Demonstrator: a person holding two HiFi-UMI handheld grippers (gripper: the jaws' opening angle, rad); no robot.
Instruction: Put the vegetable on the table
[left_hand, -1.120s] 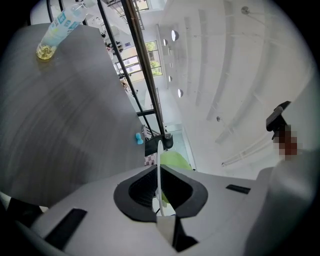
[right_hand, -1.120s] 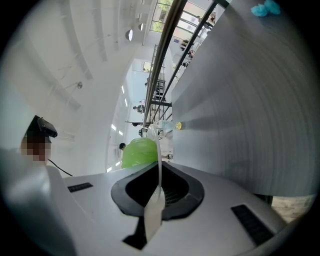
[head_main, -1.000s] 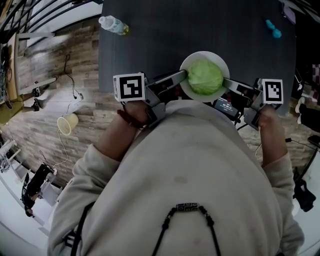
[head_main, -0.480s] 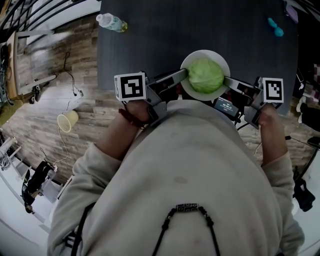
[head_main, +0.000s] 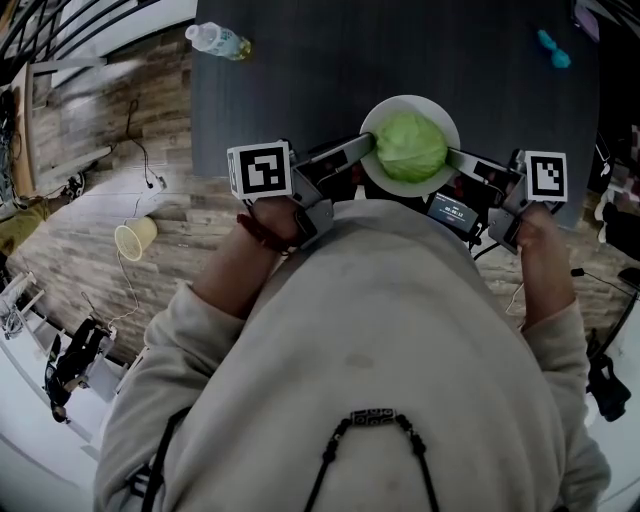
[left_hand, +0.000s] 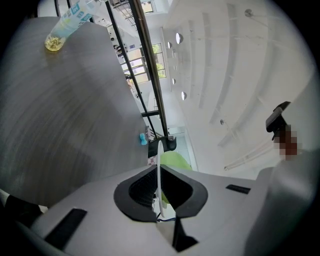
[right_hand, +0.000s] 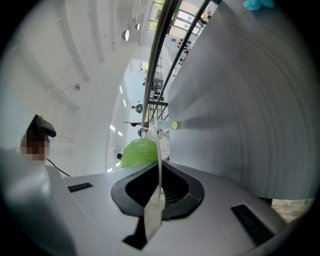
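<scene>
Cabbage (head_main: 410, 148) on plate (head_main: 410, 103) held at table's (head_main: 400, 45) near edge.
Left tool (head_main: 369, 149) and right tool (head_main: 451, 157) clench plate's rim; next, lower level, release.

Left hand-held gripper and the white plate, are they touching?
Touching. The left gripper view shows the left hand-held gripper shut on the rim of the plate, seen edge-on between its jaws.

A dark grey desk (head_main: 300, 70) stands on a wood-plank floor (head_main: 90, 215). A black railing (head_main: 45, 25) crosses the upper left corner. Thin cables (head_main: 152, 184) lie across the planks.
</scene>
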